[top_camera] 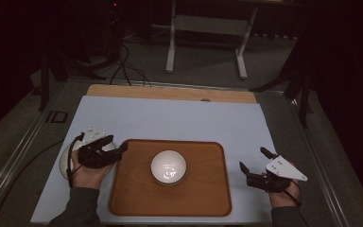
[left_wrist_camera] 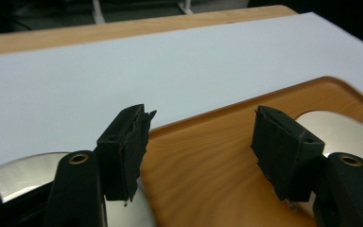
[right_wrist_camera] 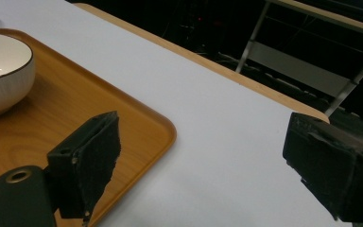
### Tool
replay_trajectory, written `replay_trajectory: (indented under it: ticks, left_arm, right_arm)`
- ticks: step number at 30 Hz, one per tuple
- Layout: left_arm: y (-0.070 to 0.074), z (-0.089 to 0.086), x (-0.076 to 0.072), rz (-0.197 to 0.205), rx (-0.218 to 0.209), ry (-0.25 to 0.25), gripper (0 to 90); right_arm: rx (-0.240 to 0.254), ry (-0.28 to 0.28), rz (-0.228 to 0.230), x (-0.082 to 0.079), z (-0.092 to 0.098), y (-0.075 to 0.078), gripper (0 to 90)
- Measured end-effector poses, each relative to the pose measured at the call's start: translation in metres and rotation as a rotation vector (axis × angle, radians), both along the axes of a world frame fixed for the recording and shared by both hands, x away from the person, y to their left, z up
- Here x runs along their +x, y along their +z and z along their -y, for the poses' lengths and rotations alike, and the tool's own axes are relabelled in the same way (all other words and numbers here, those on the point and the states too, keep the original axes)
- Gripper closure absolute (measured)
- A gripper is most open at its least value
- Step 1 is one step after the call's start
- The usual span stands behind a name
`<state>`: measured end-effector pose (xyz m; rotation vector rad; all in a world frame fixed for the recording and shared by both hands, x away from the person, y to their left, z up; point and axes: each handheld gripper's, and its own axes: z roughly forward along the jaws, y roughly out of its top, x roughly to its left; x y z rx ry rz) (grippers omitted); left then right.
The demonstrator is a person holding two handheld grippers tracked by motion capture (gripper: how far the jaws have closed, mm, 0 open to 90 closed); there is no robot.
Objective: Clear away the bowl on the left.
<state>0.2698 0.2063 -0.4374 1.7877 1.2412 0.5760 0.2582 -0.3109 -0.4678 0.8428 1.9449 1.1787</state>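
We had our left tool (top_camera: 118, 150) with jaws spread and empty above the round white plate (top_camera: 66, 161) beside the wooden tray (top_camera: 170, 208). Our right tool (top_camera: 253, 163) waited open too. Gripping that plate seemed next.

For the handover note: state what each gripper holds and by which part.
Nothing is held. The left gripper has open, bare jaws above the plate and the tray edge. The right gripper is open over the table.

bowl (top_camera: 168, 167) on tray (top_camera: 208, 198) mid-table; plate (top_camera: 66, 161) left of tray | left gripper (top_camera: 119, 150) above plate; right gripper (top_camera: 254, 161) right of tray
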Motion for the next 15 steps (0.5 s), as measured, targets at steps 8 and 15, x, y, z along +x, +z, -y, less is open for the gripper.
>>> replay_trajectory:
  ticks: [8, 15]
  left_arm:
    - [-0.002, -0.035, -0.01, 0.072, 0.006, 0.092, 32.5]
    - [-0.005, -0.056, -0.019, 0.134, 0.016, 0.171, 31.3]
  right_arm:
    - [0.015, 0.004, -0.002, 0.0, 0.0, 0.0, 11.5]
    - [0.029, 0.002, -0.004, 0.0, 0.002, 0.001, 11.5]
